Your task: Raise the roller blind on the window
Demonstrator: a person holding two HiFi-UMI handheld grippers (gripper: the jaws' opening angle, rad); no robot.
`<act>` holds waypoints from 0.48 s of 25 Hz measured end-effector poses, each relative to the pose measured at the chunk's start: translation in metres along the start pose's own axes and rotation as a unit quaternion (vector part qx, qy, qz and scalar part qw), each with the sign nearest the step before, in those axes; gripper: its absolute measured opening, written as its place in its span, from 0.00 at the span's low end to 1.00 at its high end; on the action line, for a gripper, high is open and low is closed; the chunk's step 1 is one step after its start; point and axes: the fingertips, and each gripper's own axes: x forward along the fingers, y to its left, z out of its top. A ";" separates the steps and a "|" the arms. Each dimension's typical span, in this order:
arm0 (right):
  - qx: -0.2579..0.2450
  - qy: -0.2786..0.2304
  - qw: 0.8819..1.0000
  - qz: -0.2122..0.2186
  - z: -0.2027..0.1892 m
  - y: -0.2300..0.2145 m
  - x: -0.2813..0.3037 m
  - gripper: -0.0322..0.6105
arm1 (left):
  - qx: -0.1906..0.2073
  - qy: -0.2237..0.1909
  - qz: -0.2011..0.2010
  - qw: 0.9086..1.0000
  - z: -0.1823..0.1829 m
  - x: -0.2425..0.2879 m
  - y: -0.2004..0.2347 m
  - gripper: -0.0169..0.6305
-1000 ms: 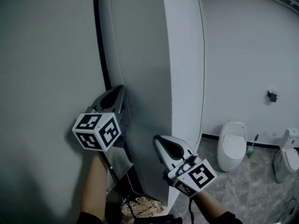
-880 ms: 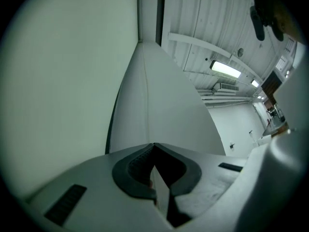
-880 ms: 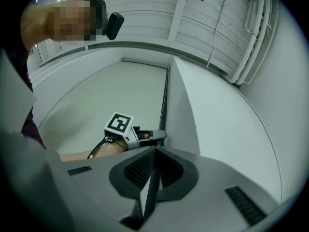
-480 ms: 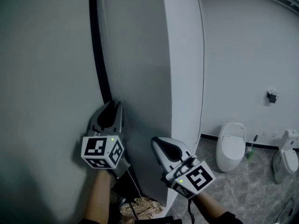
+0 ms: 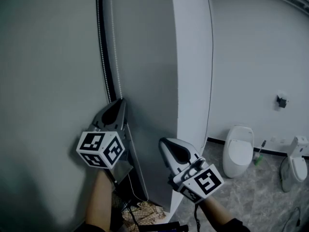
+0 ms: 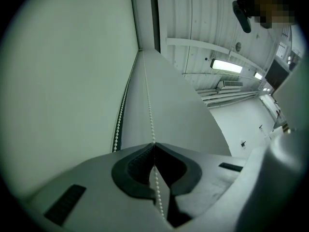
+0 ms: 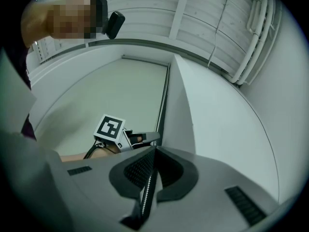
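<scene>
The grey roller blind fills the left of the head view, with its white bead chain hanging in two strands along the blind's right edge. My left gripper points up at the chain, jaws shut on the right-hand strand. In the left gripper view that bead chain runs straight into the tips of the left gripper and on between the pads; the other strand hangs free to the left. My right gripper is lower and to the right, shut on nothing, apart from the chain. Its tips meet in the right gripper view.
A white wall corner juts out right of the window recess. Beyond it stand a white toilet, a second fixture and a brush on the marble floor. Cables and clutter lie at the wall's foot.
My left gripper went down along the chain half a second ago and has come back up a little. The right gripper has hardly moved.
</scene>
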 end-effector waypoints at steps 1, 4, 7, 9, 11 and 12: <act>0.000 0.000 1.000 0.002 0.001 0.001 0.001 0.06 | 0.002 0.000 -0.003 1.000 0.001 -0.002 -0.002 0.05; 0.005 -0.002 1.000 0.010 0.005 0.005 0.005 0.06 | 0.000 -0.001 -0.010 1.000 0.005 -0.011 -0.008 0.05; 0.032 0.003 0.999 0.029 0.003 0.011 0.011 0.06 | -0.002 -0.006 -0.012 1.000 0.004 -0.023 -0.012 0.05; 0.050 0.004 0.998 0.041 0.001 0.012 0.019 0.06 | -0.001 -0.008 -0.012 1.000 0.003 -0.029 -0.012 0.05; 0.058 -0.004 0.997 0.047 0.002 0.010 0.026 0.06 | 0.000 -0.008 -0.013 1.000 0.004 -0.035 -0.013 0.05; 0.063 -0.006 0.997 0.048 0.004 0.011 0.026 0.06 | 0.001 -0.006 -0.012 1.000 0.004 -0.040 -0.016 0.05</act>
